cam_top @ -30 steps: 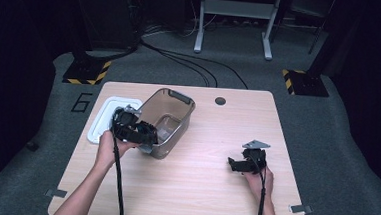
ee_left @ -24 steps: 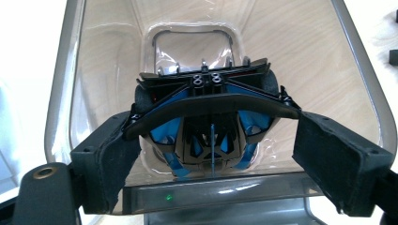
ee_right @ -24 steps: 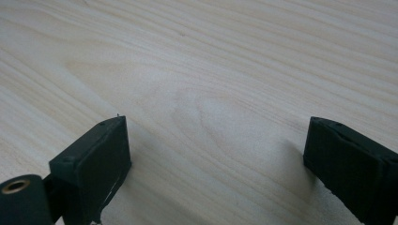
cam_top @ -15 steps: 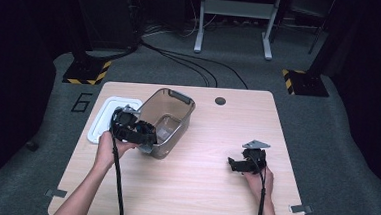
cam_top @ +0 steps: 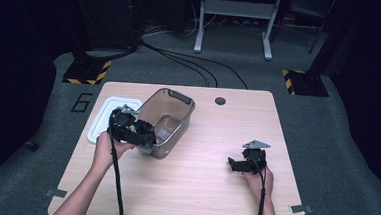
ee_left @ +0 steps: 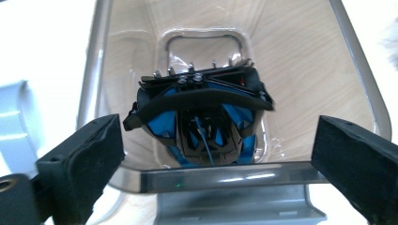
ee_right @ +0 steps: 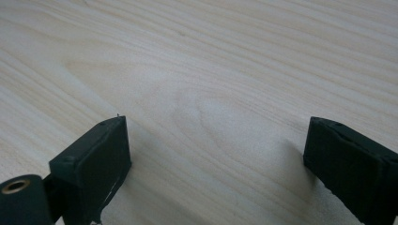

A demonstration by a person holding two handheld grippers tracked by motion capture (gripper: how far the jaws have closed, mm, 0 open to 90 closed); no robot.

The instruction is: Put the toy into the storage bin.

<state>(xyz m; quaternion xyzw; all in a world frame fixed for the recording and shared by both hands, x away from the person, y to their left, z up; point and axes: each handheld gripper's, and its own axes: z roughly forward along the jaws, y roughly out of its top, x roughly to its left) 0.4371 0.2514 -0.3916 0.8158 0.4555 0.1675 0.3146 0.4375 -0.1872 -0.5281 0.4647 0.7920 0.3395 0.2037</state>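
Left gripper [ee_left: 211, 154] at clear bin [cam_top: 170, 119] rim, jaws just opened, released; black-blue object [ee_left: 202, 117] lies inside. Right gripper [ee_right: 216, 154] released over bare bench [ee_right: 225, 61].

Both forearms are bare — no sleeves. Each hand carries a black gripper: the left gripper [cam_top: 132, 131] and right gripper [cam_top: 245, 163] have two blocky matte-black jaws, each with a small hole near the tip. A black cable trails from each, and the right wears a grey three-cornered plate — a brass-ringed hole sits at its base.

glossy clear plastic bin [cam_top: 170, 117], seemingly matt wood table [cam_top: 198, 188]
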